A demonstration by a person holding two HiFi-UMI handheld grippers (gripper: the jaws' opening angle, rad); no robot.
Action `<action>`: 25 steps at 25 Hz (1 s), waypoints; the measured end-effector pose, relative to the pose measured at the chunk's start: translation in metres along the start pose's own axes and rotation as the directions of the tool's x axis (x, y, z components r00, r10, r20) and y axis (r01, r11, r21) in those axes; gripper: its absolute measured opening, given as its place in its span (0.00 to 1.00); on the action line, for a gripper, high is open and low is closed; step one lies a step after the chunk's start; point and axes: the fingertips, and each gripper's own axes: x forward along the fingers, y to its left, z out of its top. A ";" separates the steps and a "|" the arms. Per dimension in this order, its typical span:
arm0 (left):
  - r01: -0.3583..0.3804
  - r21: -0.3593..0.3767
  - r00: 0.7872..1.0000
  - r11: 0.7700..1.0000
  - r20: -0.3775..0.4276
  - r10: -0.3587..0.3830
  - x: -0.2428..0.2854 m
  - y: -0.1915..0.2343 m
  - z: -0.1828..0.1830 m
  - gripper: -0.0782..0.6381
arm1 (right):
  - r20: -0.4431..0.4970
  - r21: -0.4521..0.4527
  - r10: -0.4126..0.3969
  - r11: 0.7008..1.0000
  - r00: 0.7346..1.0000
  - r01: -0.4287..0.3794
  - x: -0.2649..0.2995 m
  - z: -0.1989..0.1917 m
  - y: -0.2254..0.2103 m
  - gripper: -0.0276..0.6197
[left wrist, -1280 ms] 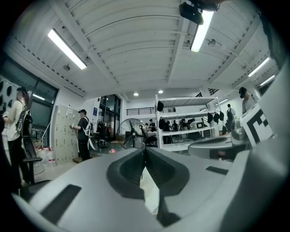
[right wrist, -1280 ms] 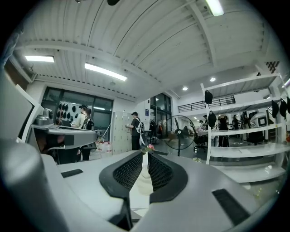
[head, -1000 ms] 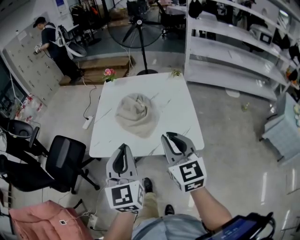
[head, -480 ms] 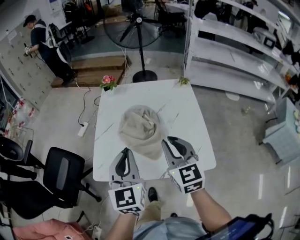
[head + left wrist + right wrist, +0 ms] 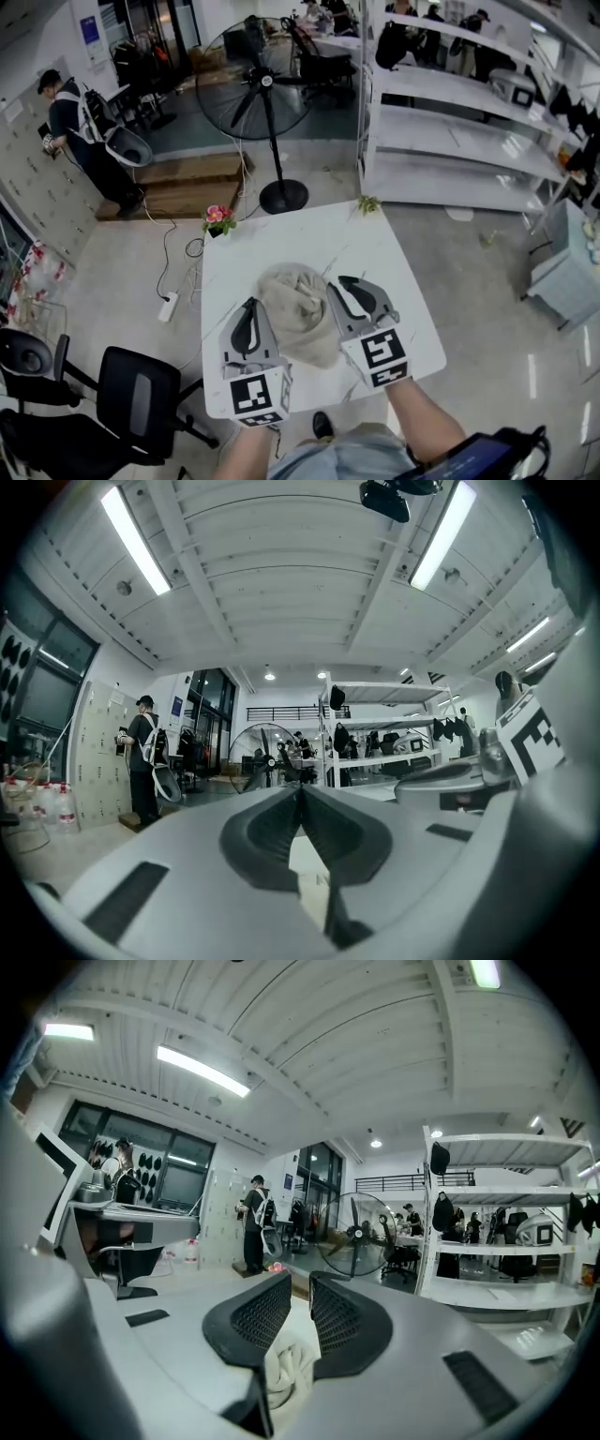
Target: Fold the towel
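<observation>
Table, white, square, faintly veined (image 5: 394, 272): now beneath both tools, which hung short of its near edge a second ago. Crumpled beige cloth towel (image 5: 300, 305) lies unfolded by that near edge, between them. Left gripper (image 5: 249, 309) fully closed, empty; right gripper (image 5: 339, 283) slightly parted, holding nothing. Folding not begun; first grasp judged imminent.

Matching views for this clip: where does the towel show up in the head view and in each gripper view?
Head view: the towel lies crumpled on the white table, centre frame, between the left gripper and the right gripper.
Left gripper view: only a pale sliver below the shut jaws; cannot tell if it is towel.
Right gripper view: bottom centre, low in the gap between the jaws.
Shared landmark: the standing fan.
</observation>
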 end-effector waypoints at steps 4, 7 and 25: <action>0.015 0.000 1.000 1.000 -0.016 -0.015 0.017 0.001 -0.006 0.12 | -0.027 -0.004 -0.003 1.000 1.000 0.003 0.012 -0.012 -0.008 0.17; 0.016 0.005 0.999 1.000 -0.040 -0.016 0.029 0.002 -0.023 0.12 | -0.062 0.009 0.018 1.000 0.998 -0.017 0.024 -0.034 -0.013 0.20; -0.121 -0.019 0.920 0.993 -0.377 0.105 0.032 0.009 -0.194 0.12 | -0.353 0.197 0.276 0.956 0.894 -0.218 0.057 -0.243 0.003 0.31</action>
